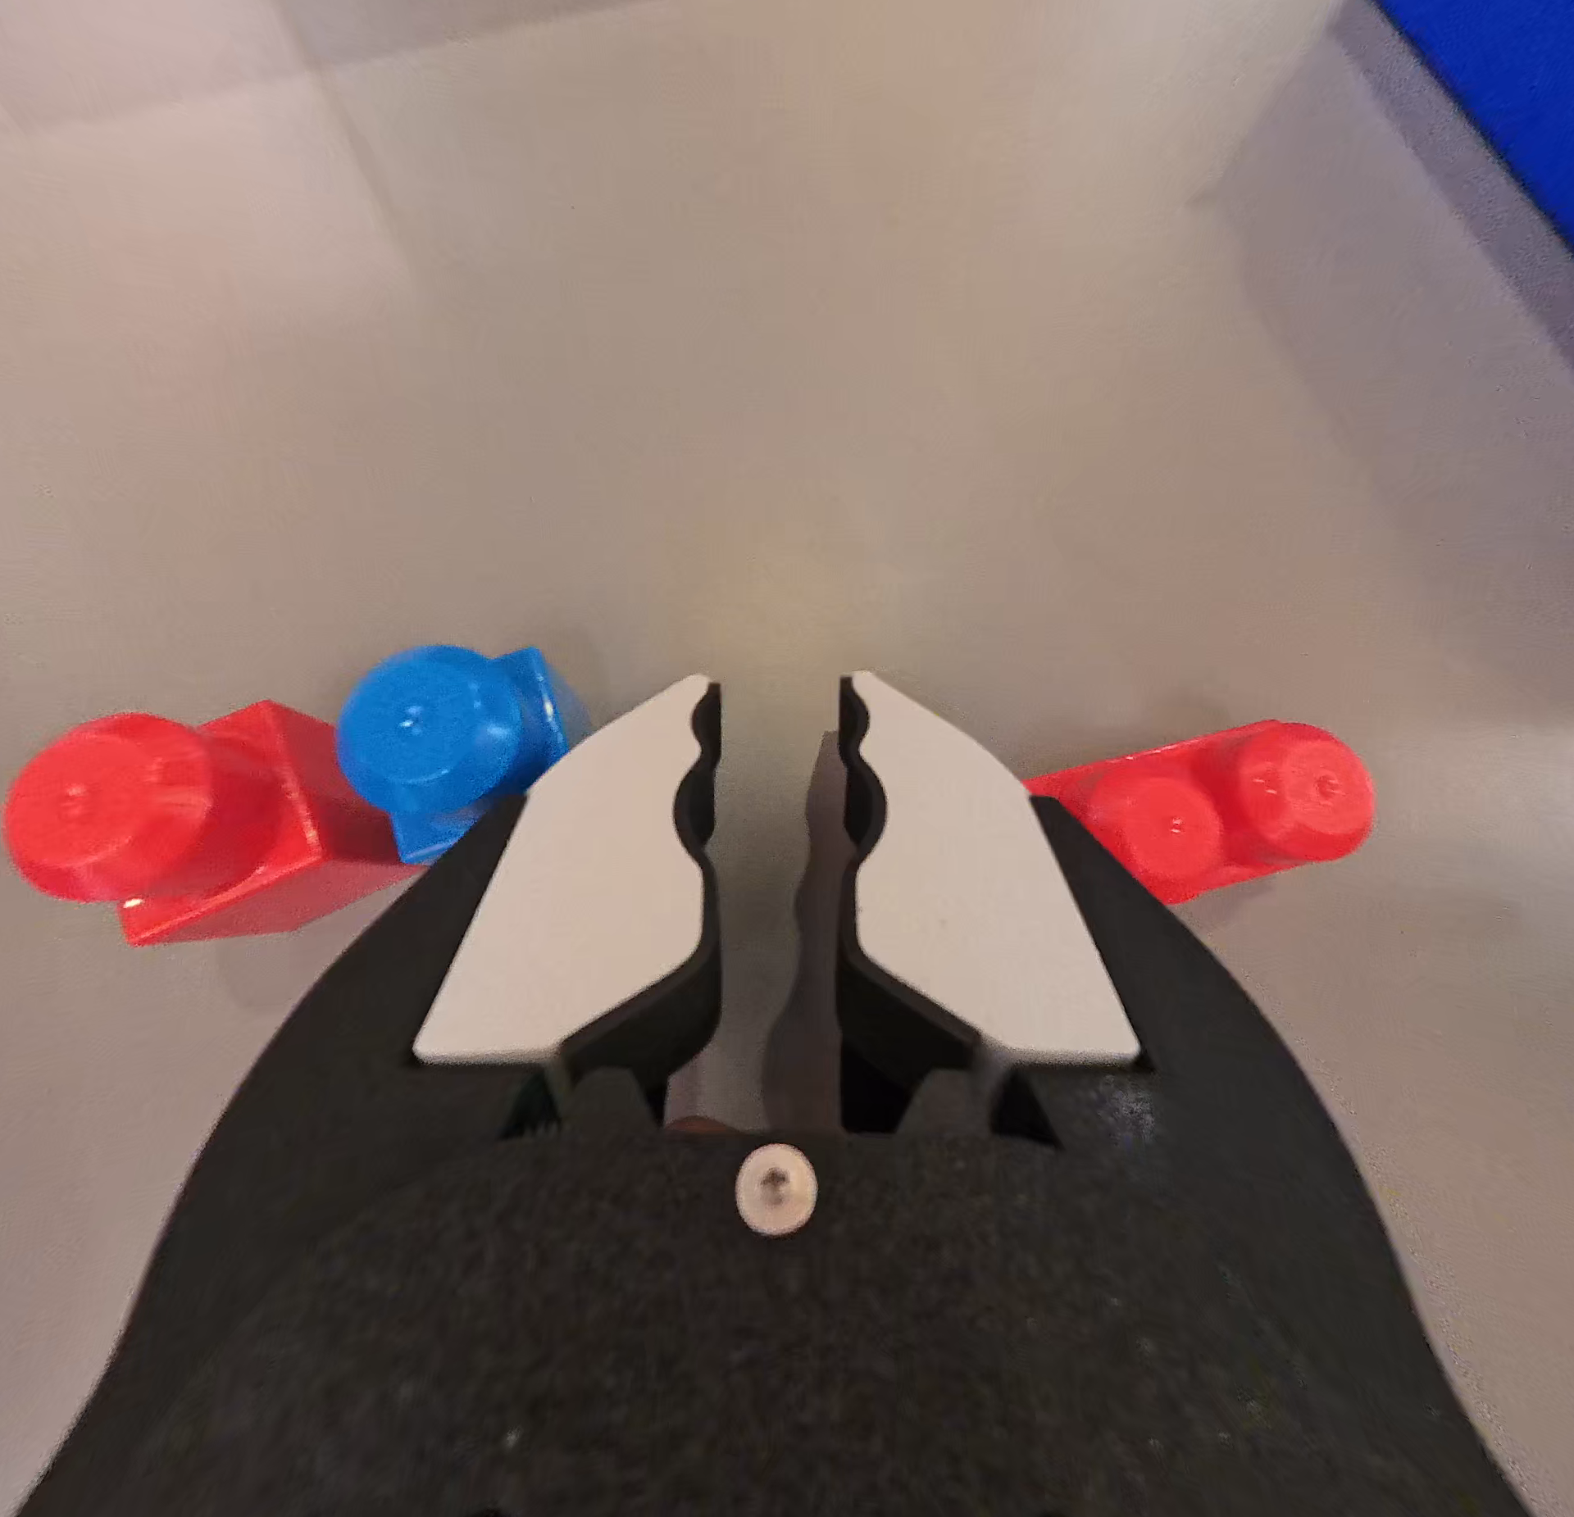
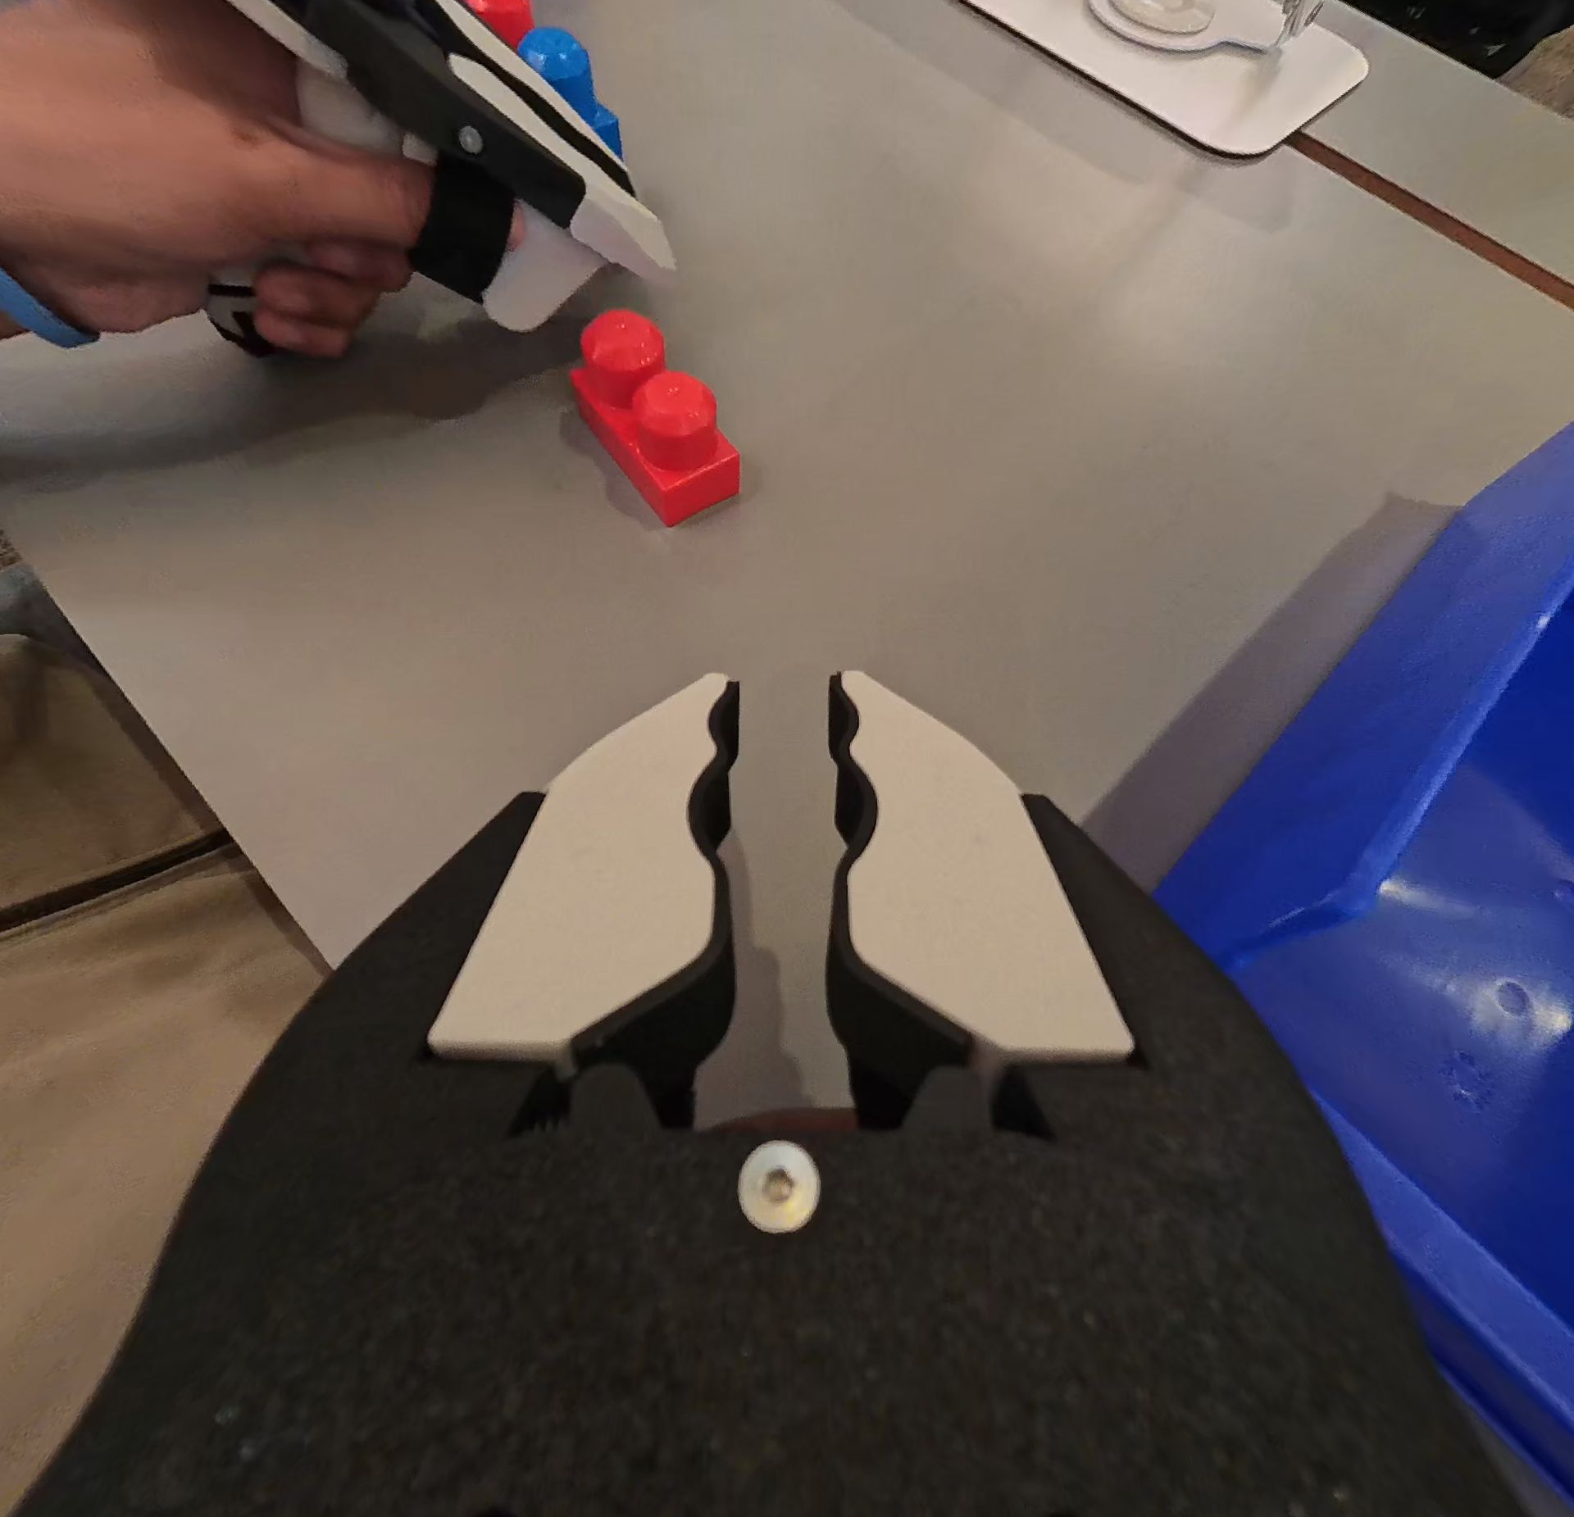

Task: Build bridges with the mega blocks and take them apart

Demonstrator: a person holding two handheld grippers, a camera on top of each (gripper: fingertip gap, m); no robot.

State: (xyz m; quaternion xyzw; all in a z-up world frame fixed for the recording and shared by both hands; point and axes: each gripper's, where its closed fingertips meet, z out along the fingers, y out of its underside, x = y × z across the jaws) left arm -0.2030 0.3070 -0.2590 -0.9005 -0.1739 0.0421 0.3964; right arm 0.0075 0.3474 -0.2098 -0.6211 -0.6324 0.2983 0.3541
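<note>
In the left wrist view my left gripper [image 1: 779, 693] is empty, its jaws a narrow gap apart, low over the grey table. A red one-stud block [image 1: 170, 820] and a blue one-stud block [image 1: 451, 744] lie to its left, the blue one partly behind the left finger. A red two-stud block [image 1: 1218, 803] lies to its right. In the right wrist view my right gripper [image 2: 784, 684] is empty and narrowly open above the near table edge. The red two-stud block [image 2: 656, 420] stands ahead of it, just below the left gripper [image 2: 656, 250].
A blue plastic bin [image 2: 1405, 795] stands at the right; its corner also shows in the left wrist view [image 1: 1490, 54]. A white base plate with a stand [image 2: 1175, 54] sits at the far right. A hand [image 2: 170, 182] holds the left gripper. The table's near-left edge [image 2: 170, 761] drops off. Tip to tip, the grippers are about 20 centimetres apart. The red one-stud block [image 1: 170, 820] is about 9 centimetres from my left fingertips and 30 centimetres from my right.
</note>
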